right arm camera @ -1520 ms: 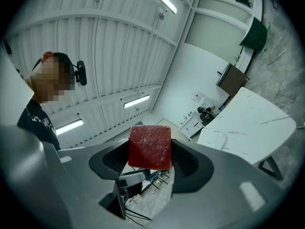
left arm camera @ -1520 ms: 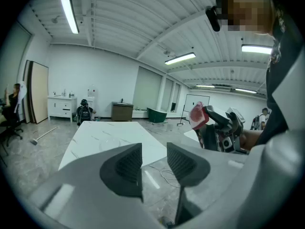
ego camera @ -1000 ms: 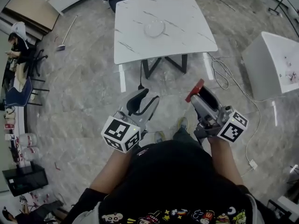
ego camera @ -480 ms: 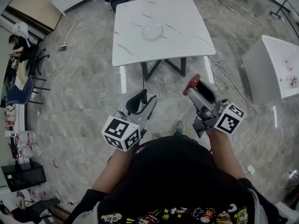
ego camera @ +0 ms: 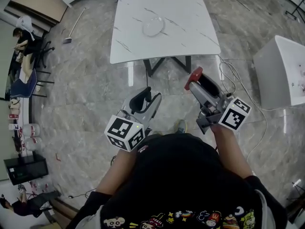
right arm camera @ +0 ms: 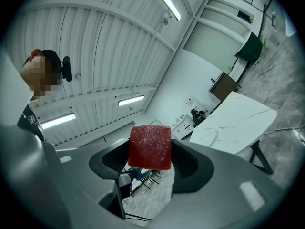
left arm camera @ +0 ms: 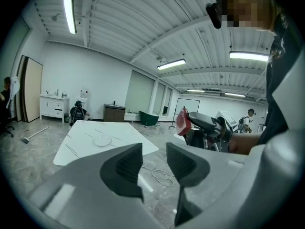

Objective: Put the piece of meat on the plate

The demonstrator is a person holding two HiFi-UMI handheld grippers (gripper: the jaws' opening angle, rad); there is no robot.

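Note:
A red square piece of meat (right arm camera: 150, 147) is clamped between the jaws of my right gripper (right arm camera: 151, 160), which is tilted upward toward the ceiling. In the head view the meat (ego camera: 192, 77) shows at the tip of the right gripper (ego camera: 195, 80), held in the air over the floor, short of the table. A clear round plate (ego camera: 154, 26) lies on the white marble table (ego camera: 190, 27) ahead. The plate (left arm camera: 102, 140) and the meat (left arm camera: 182, 122) also show in the left gripper view. My left gripper (ego camera: 151, 99) is open and holds nothing, its jaws a small gap apart.
The table's dark legs (ego camera: 164, 66) stand on a grey marble floor. A white cable (ego camera: 228, 78) loops on the floor to the right, near a white cabinet (ego camera: 281, 70). A chair and a seated person (ego camera: 24, 37) are at far left.
The view has moved slightly forward toward the table. Both grippers stay raised in front of the body, the right one a little higher with the meat still in it.

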